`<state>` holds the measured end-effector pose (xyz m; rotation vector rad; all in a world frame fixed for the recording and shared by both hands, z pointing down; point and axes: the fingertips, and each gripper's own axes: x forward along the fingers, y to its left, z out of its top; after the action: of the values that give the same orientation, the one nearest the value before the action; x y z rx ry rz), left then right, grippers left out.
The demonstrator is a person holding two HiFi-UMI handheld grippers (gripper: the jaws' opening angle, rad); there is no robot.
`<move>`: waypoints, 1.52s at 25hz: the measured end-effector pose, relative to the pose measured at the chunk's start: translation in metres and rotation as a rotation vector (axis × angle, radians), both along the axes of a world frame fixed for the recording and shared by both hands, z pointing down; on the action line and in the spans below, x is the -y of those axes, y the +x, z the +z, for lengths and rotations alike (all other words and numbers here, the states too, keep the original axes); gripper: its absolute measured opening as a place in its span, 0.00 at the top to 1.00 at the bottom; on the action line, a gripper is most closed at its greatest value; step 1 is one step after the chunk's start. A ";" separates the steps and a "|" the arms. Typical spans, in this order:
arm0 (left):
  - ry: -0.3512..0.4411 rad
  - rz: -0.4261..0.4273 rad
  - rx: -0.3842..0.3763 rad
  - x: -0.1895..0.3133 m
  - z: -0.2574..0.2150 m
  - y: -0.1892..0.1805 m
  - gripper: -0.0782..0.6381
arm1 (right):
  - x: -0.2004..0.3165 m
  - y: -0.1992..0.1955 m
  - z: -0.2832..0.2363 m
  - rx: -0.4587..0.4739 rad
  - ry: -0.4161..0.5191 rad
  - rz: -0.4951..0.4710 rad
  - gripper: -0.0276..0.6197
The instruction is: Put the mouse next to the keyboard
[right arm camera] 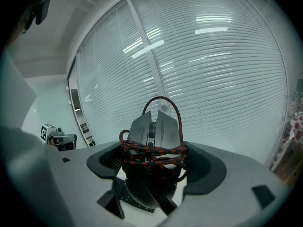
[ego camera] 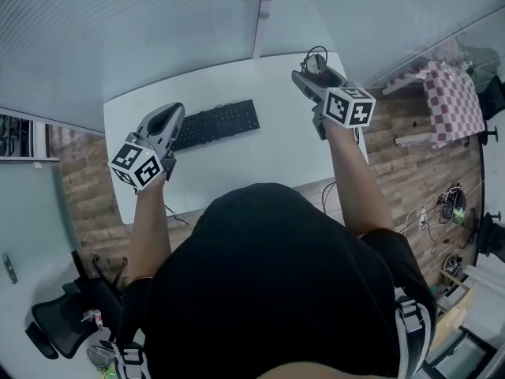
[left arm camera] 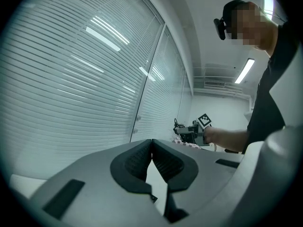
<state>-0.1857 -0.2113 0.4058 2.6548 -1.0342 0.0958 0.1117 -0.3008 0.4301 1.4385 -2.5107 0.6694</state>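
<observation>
The mouse (right arm camera: pixel 154 141) is sitting between the two jaws of the right gripper (ego camera: pixel 310 71), which are pinching its sides. It is a dark grey, angular mouse with a scroll wheel between two split buttons. Its front is pointing up and away from the gripper's camera. A black-and-red braided cable (right arm camera: pixel 152 156) is wound several times around its body, and one loop is arching over the front end. In the right gripper view, a corner of the keyboard (ego camera: pixel 217 123) and the white table (ego camera: pixel 260 160) are showing below the mouse, with slatted blinds (right arm camera: pixel 227 70) behind it.

In the head view, the person is reaching both bare forearms forward over the table. The right arm is stretching further, placing the right gripper and mouse over the far right part of the table, well apart from the keyboard's right end. The marker cube on that gripper is facing up toward the head camera.

The left gripper (ego camera: pixel 167 117) is hovering near the left end of the keyboard, angled toward the far side of the table. Its jaws are pressing together at the tips, with nothing between them.
</observation>
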 end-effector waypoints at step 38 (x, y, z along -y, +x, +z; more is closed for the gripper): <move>-0.094 -0.088 0.011 0.072 0.046 0.036 0.86 | 0.087 0.020 0.112 -0.028 -0.197 -0.098 0.32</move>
<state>-0.1495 -0.2830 0.4522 2.5237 -1.1204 0.1366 0.1319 -0.3880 0.5417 1.2405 -2.3986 0.8450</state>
